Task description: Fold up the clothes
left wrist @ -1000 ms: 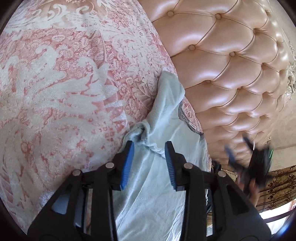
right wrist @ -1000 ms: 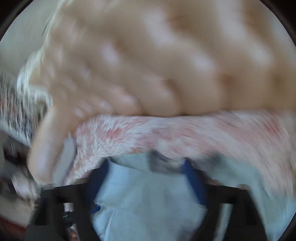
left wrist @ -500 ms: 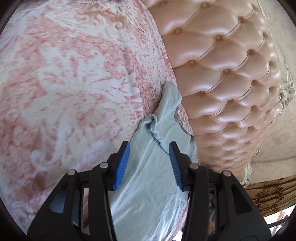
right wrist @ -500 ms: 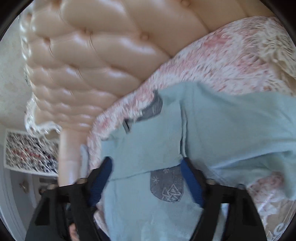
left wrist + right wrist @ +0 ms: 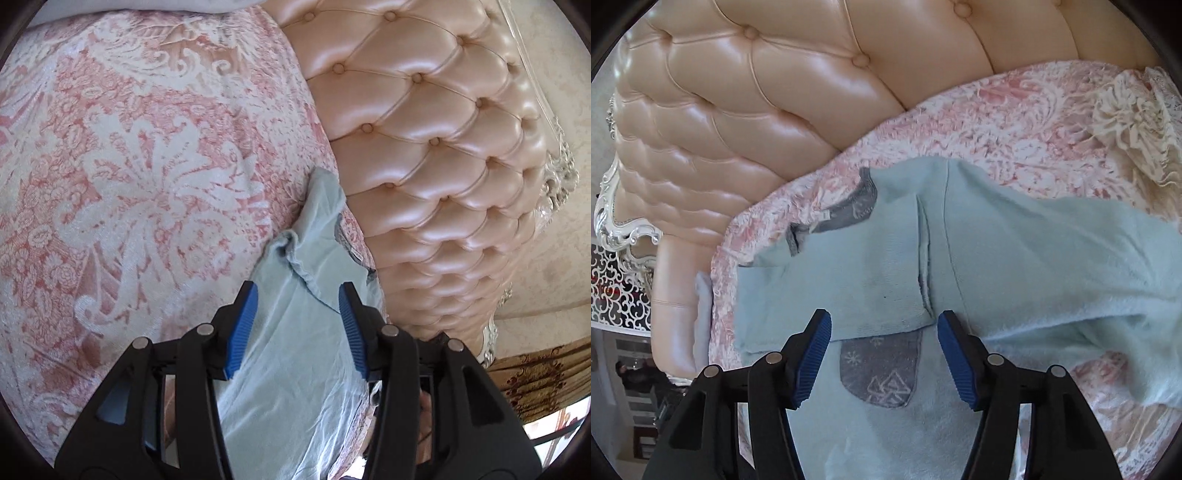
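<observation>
Fingers on both grippers spread, nothing pinched, hovering over a pale blue fleecy garment.
It's lying flat on the pink floral bedspread by the tufted peach headboard, one sleeve folded across, grey patch showing. Right gripper was blurred over the headboard a second ago with wider jaws; left gripper has spread wider.

- Left gripper — black moulded frame, blue ribbed pads, silver round pins at ten and two o'clock.
- Right gripper — same build: black arms, blue ribbed pads, silver pins.
</observation>
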`<act>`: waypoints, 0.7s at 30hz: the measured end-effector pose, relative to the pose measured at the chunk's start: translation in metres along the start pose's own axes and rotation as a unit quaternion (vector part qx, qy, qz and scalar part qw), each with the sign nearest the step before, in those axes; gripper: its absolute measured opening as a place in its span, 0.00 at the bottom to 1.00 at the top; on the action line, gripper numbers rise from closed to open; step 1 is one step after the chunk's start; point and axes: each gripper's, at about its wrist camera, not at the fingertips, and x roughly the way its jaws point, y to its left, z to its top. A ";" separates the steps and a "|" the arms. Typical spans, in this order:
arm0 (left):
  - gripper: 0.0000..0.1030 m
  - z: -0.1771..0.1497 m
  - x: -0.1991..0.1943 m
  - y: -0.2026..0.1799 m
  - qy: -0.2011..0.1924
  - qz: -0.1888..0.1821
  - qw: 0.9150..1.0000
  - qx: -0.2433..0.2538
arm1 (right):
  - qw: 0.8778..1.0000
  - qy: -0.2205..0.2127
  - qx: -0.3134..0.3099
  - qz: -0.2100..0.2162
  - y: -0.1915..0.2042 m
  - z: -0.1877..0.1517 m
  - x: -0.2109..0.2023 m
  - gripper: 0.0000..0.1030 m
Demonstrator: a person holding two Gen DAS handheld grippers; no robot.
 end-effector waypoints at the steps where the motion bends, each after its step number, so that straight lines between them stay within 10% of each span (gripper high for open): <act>1: 0.48 0.000 0.000 0.000 0.000 0.000 1.000 0.000 | 1.000 0.002 0.001 -0.004 -0.001 0.001 0.003 0.60; 7: 0.48 -0.001 -0.001 0.001 0.000 0.003 1.000 -0.002 | 1.000 -0.006 -0.003 0.009 0.004 0.002 0.007 0.56; 13: 0.48 -0.009 -0.004 -0.018 -0.016 0.032 0.997 0.075 | 1.000 0.004 -0.023 -0.004 0.011 0.002 0.013 0.08; 16: 0.48 -0.025 -0.007 -0.056 -0.050 0.069 0.973 0.216 | 1.000 -0.013 -0.022 -0.011 0.009 -0.003 0.006 0.07; 21: 0.48 -0.066 -0.001 -0.105 -0.081 0.132 0.903 0.402 | 0.998 -0.041 -0.032 -0.033 0.015 -0.012 -0.007 0.06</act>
